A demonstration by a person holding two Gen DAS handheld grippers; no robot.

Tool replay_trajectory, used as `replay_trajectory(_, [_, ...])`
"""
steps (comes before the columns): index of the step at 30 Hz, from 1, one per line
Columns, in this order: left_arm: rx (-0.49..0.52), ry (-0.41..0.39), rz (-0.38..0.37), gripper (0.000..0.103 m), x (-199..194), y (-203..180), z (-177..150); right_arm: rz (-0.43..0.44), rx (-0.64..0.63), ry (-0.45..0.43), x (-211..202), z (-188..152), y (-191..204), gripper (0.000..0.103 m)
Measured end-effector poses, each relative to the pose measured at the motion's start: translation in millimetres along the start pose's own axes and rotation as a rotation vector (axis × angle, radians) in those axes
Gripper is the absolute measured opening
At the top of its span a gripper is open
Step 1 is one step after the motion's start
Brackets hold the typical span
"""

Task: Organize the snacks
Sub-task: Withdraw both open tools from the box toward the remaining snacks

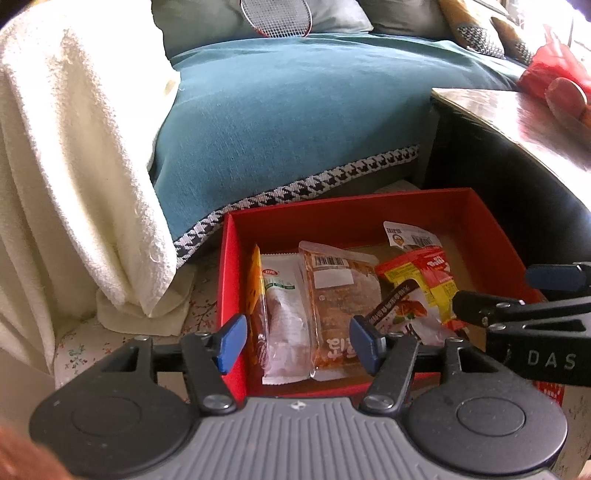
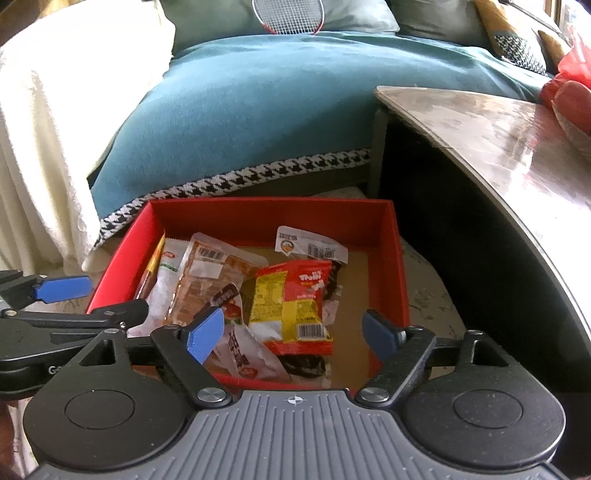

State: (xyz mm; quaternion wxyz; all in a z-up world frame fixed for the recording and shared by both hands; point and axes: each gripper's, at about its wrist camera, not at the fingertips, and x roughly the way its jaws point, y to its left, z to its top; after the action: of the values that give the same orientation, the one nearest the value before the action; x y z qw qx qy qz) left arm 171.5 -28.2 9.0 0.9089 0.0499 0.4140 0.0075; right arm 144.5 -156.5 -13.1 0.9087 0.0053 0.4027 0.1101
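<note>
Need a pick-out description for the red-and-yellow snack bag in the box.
Find the red box on the floor before the teal sofa cover. Among its packets, the red-and-yellow snack bag lies mid-box, right of the clear packets: the only opaque red-and-yellow one, barcode at its near end.

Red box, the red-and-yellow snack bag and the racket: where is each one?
Red box [image 2: 266, 218]: right wrist view, inner back wall.
Snack bag [image 2: 291, 302]: right wrist view, middle of its front.
Racket [image 1: 275, 14]: left wrist view, strings of the head.
</note>
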Motion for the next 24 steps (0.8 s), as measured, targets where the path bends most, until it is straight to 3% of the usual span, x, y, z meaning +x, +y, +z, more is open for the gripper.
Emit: replay_trajectory(24, [0.084, -0.015, -0.056, 0.057, -37, -19, -38, -0.013, 0.058, 0.010, -41, -48, -7, 0.091])
